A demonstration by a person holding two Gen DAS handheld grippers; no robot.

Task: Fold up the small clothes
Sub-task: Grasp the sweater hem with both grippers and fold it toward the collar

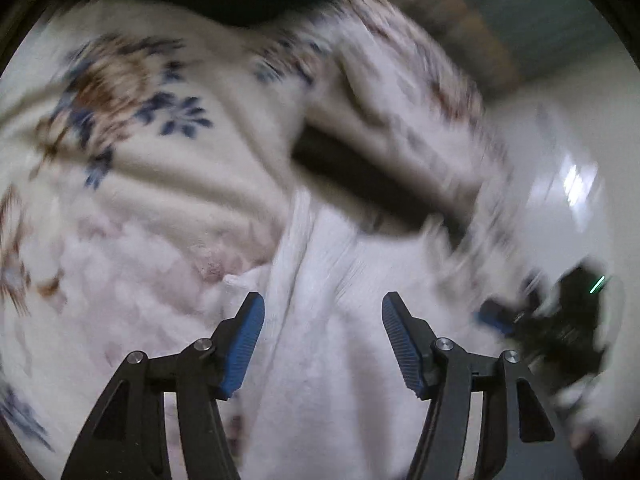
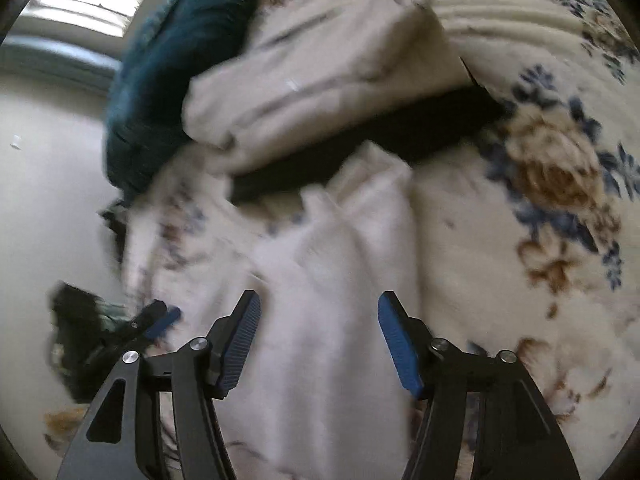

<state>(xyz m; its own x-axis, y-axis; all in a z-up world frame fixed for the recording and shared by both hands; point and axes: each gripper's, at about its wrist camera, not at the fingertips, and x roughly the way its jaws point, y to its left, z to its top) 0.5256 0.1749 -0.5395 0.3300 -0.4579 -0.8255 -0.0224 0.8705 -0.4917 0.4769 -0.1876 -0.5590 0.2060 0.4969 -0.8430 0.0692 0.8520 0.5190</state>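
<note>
A small white garment (image 1: 320, 340) lies crumpled on a floral blanket (image 1: 132, 128). It also shows in the right wrist view (image 2: 340, 280). My left gripper (image 1: 323, 312) is open just above the garment, its blue pads (image 1: 246, 344) apart and empty. My right gripper (image 2: 319, 312) is open above the same garment and empty. The right gripper shows blurred at the right of the left wrist view (image 1: 540, 320). The left gripper shows at the lower left of the right wrist view (image 2: 156, 322).
A folded cream cloth (image 2: 328, 80) lies on a folded black one (image 2: 380, 148) beyond the garment. A dark teal cushion (image 2: 168, 80) sits at the blanket's (image 2: 540, 200) edge. Pale floor (image 2: 48, 200) lies to the left.
</note>
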